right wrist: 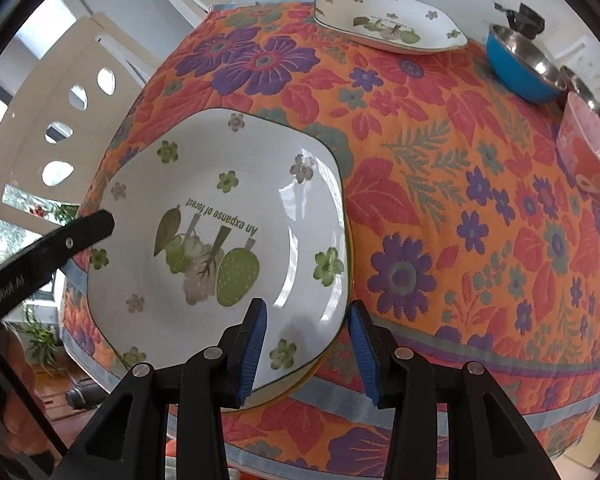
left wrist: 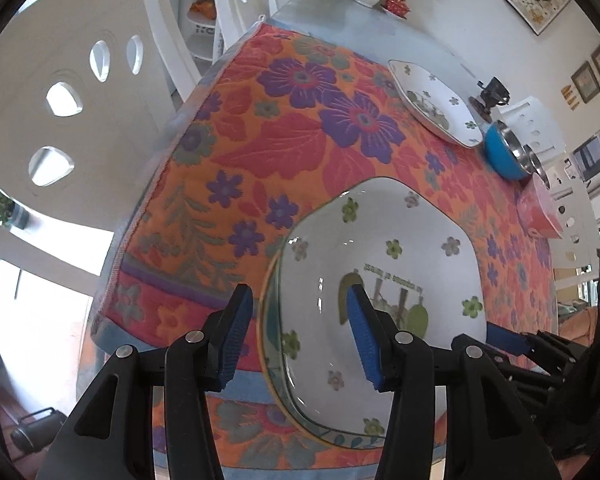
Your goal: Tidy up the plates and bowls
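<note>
Blue-padded fingers of the left gripper [left wrist: 300,332] are seen straddling the left rim of a white plate [left wrist: 380,280], one pad outside over the cloth and the other over the plate's printed centre; the jaws are partly open and no pressing on the rim can be made out. From the right wrist view, the right gripper [right wrist: 306,344] is placed across the plate's near right rim, one pad above the white surface and the other beyond the edge over the cloth, again partly open with a gap visible on both sides of the rim. Whether either pair grips the plate cannot be told. A tip of the left gripper is also caught at the plate's left edge in that view.

The plate, printed with green flowers and fruit, lies near the front left corner of a table covered by a flowered orange cloth [right wrist: 440,200]. A second plate [right wrist: 388,20] of the same pattern is set near the far edge. Just beside it, toward the right edge, a blue bowl [right wrist: 520,68] with a metal inside is found, with a pink bowl [right wrist: 584,152] nearer along that edge. White chairs [left wrist: 72,112] are ranged beyond the left edge.
</note>
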The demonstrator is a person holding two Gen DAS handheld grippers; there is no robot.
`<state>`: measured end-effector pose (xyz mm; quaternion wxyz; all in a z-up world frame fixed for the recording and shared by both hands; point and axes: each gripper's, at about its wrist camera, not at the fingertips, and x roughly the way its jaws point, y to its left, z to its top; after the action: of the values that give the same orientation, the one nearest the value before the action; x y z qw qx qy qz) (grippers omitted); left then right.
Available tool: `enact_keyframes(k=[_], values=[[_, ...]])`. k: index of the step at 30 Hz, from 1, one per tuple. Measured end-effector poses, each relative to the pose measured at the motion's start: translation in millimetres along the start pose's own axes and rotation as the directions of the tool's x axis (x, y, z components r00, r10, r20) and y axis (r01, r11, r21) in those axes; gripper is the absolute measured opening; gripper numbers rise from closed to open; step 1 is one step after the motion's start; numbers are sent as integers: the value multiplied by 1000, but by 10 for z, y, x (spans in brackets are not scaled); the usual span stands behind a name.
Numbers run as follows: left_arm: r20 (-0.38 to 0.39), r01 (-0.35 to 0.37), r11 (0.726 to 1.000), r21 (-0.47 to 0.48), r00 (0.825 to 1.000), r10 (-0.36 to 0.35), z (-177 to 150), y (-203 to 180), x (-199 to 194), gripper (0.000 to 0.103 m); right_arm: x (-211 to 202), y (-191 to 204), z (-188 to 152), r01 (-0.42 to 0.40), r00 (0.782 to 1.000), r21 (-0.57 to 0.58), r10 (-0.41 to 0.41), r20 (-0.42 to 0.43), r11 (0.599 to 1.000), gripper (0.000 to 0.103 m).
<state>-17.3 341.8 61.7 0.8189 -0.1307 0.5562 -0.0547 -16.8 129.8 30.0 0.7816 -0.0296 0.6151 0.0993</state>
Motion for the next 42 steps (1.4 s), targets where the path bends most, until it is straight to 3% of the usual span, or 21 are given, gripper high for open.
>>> enact_keyframes(k=[5, 10, 16, 20, 21, 23, 24, 28, 30, 31, 33, 36, 39, 42], values=[[8, 7, 1000, 3, 1000, -7, 84, 13, -13, 47, -9, 153, -72, 40, 999, -69, -41, -11, 997, 42], [45, 20, 1000, 14, 999, -21, 281, 1, -98, 47, -70, 202, -129, 7, 1000, -91, -8, -14, 996, 42], [129, 66, 997, 44, 989, -71, 660, -79, -347, 47, -430, -32, 29, 13, 997, -9, -12, 74, 1000, 42], [237, 112, 987, 119, 962, -138, 1043, -257, -695, 47, -820, -205, 303, 25, 981, 53, -35, 193, 998, 42], [268, 119, 982, 143, 951, -155, 1148, -311, -800, 47, -950, -248, 389, 34, 970, 68, -50, 237, 997, 42], [322, 131, 974, 187, 928, -187, 1326, -406, -983, 47, -1209, -319, 555, 55, 939, 103, -86, 333, 993, 56], [353, 133, 968, 211, 913, -203, 1447, -464, -1094, 48, -1308, -334, 629, 60, 924, 119, -100, 370, 991, 58], [434, 168, 951, 261, 859, -271, 1754, -582, -1384, 67, -1792, -453, 917, 37, 827, 189, -136, 545, 981, 67], [470, 190, 940, 285, 827, -310, 1914, -630, -1501, 68, -1967, -491, 1017, 27, 777, 222, -160, 608, 975, 80], [475, 196, 937, 290, 820, -319, 1955, -640, -1519, 68, -2062, -524, 1068, 17, 747, 242, -174, 642, 970, 85], [473, 230, 927, 296, 808, -351, 2098, -676, -1518, 68, -2151, -557, 1155, 8, 726, 261, -185, 663, 965, 88], [437, 269, 916, 297, 815, -381, 2279, -766, -1343, 69, -2121, -641, 1327, 17, 736, 285, -205, 645, 959, 89], [379, 267, 917, 296, 848, -370, 2417, -896, -1010, 69, -1875, -780, 1488, 20, 782, 315, -211, 586, 949, 89], [302, 280, 917, 285, 881, -363, 2493, -980, -665, 69, -1493, -989, 1612, -14, 843, 352, -178, 507, 936, 89]])
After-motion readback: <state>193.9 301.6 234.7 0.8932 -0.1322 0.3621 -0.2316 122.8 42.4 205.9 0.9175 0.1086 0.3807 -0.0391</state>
